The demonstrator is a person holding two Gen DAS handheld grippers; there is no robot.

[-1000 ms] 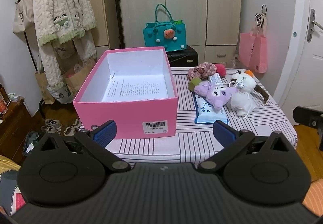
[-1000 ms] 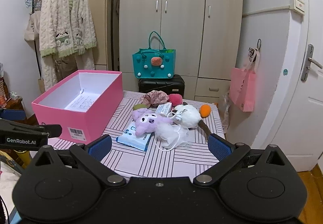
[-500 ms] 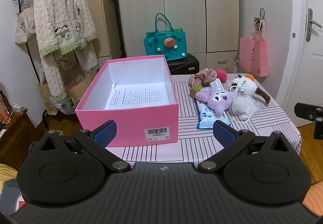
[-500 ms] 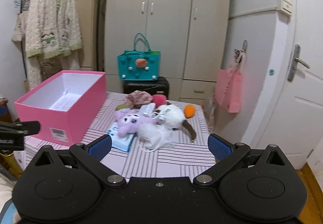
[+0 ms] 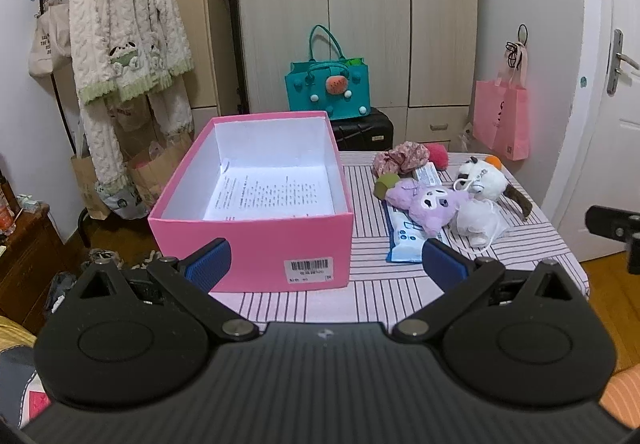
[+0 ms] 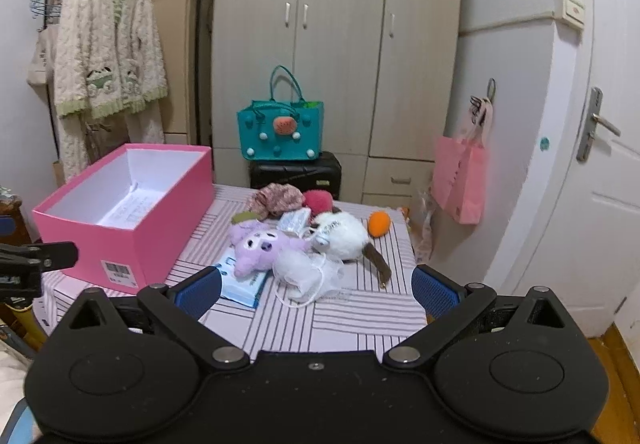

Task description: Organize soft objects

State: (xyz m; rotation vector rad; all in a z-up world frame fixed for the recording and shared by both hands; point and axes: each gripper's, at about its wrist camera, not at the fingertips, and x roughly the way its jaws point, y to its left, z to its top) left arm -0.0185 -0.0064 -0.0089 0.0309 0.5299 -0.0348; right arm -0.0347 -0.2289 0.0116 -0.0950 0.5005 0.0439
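An open pink box [image 5: 256, 232] [image 6: 160, 228] with a printed sheet inside stands on the left of a striped table [image 5: 360, 300]. To its right lies a heap of soft things: a purple plush [image 5: 428, 202] [image 6: 264, 246], a white plush [image 5: 482, 178] [image 6: 344, 234], a white mesh pouch [image 5: 478, 222] [image 6: 304, 274], a floral scrunchie [image 5: 400, 156] [image 6: 276, 198], a red pompom [image 5: 436, 155] and a blue wipes pack [image 5: 404, 238]. My left gripper [image 5: 326, 264] is open and empty before the box. My right gripper [image 6: 316, 288] is open and empty before the heap.
A teal bag [image 5: 328, 88] on a black suitcase [image 5: 364, 130] stands behind the table, before a wardrobe. A pink bag [image 5: 502, 116] hangs by the door at right. A clothes rack with a fleece robe [image 5: 124, 44] stands at left.
Both grippers have pulled back and risen a little from the table; the box and heap look smaller and lower in view. Nothing on the table has moved.
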